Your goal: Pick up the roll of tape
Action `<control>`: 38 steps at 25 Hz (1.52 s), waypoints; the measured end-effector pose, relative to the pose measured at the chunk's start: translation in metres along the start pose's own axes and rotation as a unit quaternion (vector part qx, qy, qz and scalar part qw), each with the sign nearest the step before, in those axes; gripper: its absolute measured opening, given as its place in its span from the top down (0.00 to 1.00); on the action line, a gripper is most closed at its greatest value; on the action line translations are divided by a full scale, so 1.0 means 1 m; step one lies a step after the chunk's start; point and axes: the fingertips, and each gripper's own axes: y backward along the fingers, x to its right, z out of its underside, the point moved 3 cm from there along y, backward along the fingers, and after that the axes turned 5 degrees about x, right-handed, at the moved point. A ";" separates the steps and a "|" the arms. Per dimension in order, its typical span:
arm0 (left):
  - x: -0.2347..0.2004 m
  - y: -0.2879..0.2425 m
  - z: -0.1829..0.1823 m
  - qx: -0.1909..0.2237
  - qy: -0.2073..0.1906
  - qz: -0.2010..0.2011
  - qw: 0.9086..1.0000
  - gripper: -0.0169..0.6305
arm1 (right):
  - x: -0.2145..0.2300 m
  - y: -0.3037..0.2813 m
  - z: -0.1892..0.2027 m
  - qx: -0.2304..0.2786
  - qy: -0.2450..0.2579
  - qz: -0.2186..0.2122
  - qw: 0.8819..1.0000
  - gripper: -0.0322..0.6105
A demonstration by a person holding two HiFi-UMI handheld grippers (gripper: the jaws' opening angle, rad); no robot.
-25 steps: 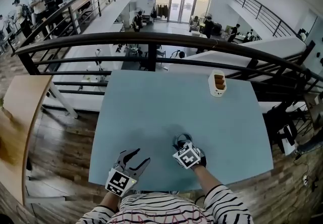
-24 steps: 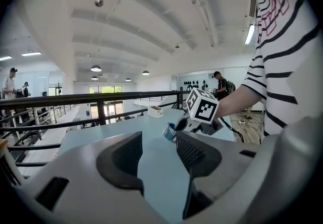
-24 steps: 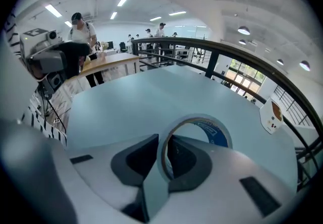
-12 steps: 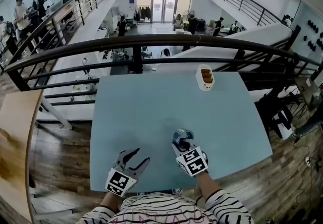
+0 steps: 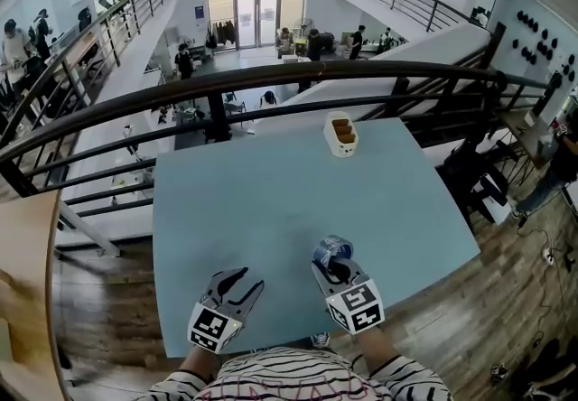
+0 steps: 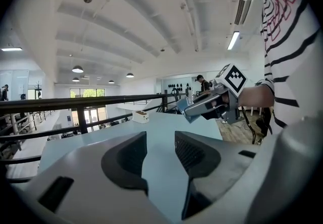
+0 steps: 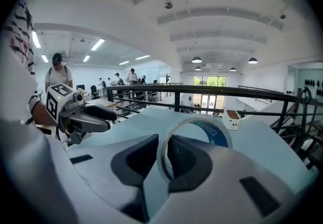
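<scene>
My right gripper (image 5: pixel 332 264) is shut on the roll of tape (image 5: pixel 331 251), a clear ring with a blue core, and holds it off the light blue table (image 5: pixel 271 191). In the right gripper view the roll of tape (image 7: pixel 198 140) stands upright, its near wall pinched between the two fingers of the right gripper (image 7: pixel 164 156). My left gripper (image 5: pixel 237 281) rests low at the table's near edge, open and with nothing in it. The left gripper view shows the left gripper (image 6: pixel 160 140) with a bare gap, and the right gripper (image 6: pixel 204 108) with the tape (image 6: pixel 182 104) raised to its right.
A small white container (image 5: pixel 341 135) with brown contents stands at the table's far edge, next to a black railing (image 5: pixel 271 76). Beyond the railing is a drop to a lower floor. Wooden flooring lies left and right of the table.
My right gripper has risen from the table with the roll of tape in it and rolled a little. The left gripper has stayed where it was.
</scene>
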 end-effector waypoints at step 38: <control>0.002 0.004 -0.001 0.014 -0.015 0.044 0.999 0.94 | -0.023 0.046 0.014 0.061 -0.076 0.076 0.992 0.84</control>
